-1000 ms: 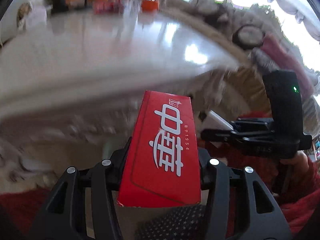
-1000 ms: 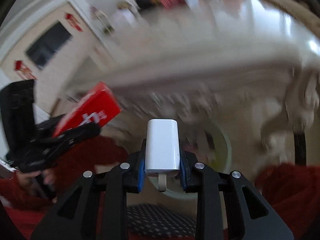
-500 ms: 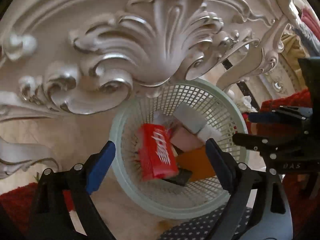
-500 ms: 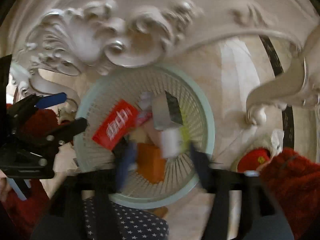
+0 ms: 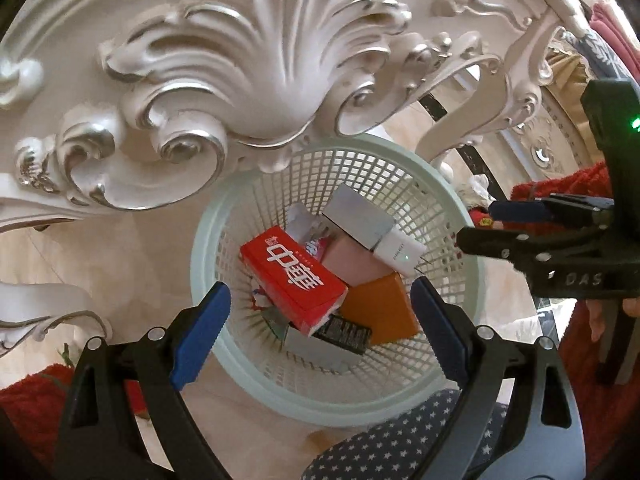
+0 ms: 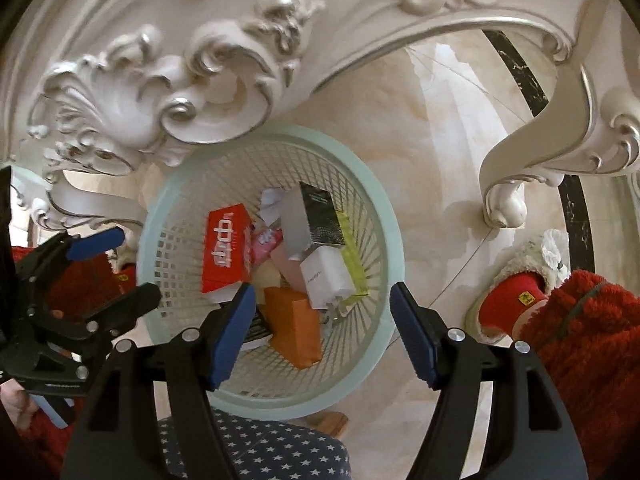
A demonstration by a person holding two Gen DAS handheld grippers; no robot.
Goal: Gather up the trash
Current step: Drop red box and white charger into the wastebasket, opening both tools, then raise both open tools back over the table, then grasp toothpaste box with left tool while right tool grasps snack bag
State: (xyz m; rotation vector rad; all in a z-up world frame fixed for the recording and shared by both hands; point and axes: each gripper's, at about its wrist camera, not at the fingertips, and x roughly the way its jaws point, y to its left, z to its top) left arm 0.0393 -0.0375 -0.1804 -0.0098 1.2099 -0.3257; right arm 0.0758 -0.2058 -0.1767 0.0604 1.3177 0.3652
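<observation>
Both tongs above basket, empty.
Left tongs (image 5: 318, 328) wide open, right tongs (image 6: 322, 332) parted; red box (image 5: 294, 278) and white charger (image 6: 326, 278), apparently, lie in pale green basket (image 5: 472, 280).

My left gripper (image 5: 320, 320) points steeply down, its blue-padded jaws spread wide with nothing pressed between the pads. My right gripper (image 6: 320, 328) points down too, jaws parted and empty — a narrower gap than the left. From the left camera the right one sits at three o'clock; from the right camera the left sits at nine o'clock.
</observation>
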